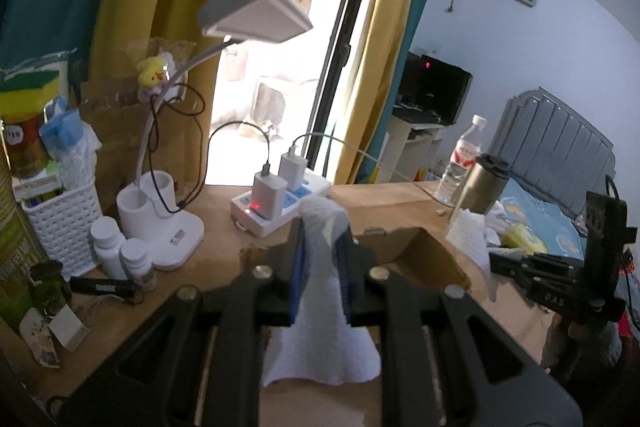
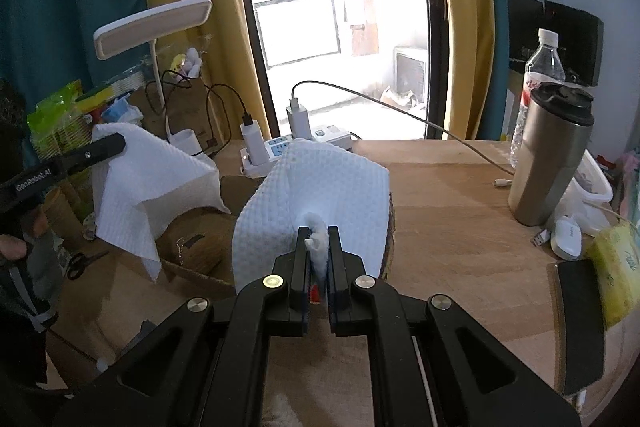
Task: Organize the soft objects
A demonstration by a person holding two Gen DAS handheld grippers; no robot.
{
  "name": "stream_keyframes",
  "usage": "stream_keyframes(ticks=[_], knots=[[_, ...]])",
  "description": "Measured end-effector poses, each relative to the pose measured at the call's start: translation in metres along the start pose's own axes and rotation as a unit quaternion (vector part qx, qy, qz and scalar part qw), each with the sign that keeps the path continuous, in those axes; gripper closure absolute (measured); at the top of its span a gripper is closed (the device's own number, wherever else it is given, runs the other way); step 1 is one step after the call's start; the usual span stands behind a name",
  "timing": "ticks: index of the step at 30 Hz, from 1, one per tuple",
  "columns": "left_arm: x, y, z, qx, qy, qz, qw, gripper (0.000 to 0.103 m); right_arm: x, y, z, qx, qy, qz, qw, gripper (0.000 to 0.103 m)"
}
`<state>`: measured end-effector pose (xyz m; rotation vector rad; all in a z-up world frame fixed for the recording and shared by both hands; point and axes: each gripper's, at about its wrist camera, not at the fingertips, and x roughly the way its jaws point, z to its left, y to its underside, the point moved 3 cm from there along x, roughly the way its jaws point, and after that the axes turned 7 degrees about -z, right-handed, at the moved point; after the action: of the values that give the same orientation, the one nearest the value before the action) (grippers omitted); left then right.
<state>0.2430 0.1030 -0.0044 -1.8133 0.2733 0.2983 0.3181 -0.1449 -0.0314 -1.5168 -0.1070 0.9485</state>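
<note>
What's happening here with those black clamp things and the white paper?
A person is holding a gripper in each hand over a wooden desk. The left gripper is pinching one white paper towel, and the right gripper is pinching a second paper towel. Both sheets hang lifted above an open cardboard box; neither has been put down yet.

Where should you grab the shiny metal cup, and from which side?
Grip the cup around its steel body, about halfway up, coming in level from the open table side on its left. It stands upright and its sides are round and smooth. The black lid is lumpy, and a bottle and clutter crowd its back and right. Both grippers are busy holding paper towels now.
</note>
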Motion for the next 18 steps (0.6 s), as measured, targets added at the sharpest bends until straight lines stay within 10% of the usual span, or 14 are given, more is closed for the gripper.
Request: stream_keyframes(ticks=[18], knots=[[0.065,0.047,0.029,-0.04,-0.013,0.077,0.9961,0.088,0.048,0.004,-0.006,0.005,-0.002,0.036,0.999,0.096]])
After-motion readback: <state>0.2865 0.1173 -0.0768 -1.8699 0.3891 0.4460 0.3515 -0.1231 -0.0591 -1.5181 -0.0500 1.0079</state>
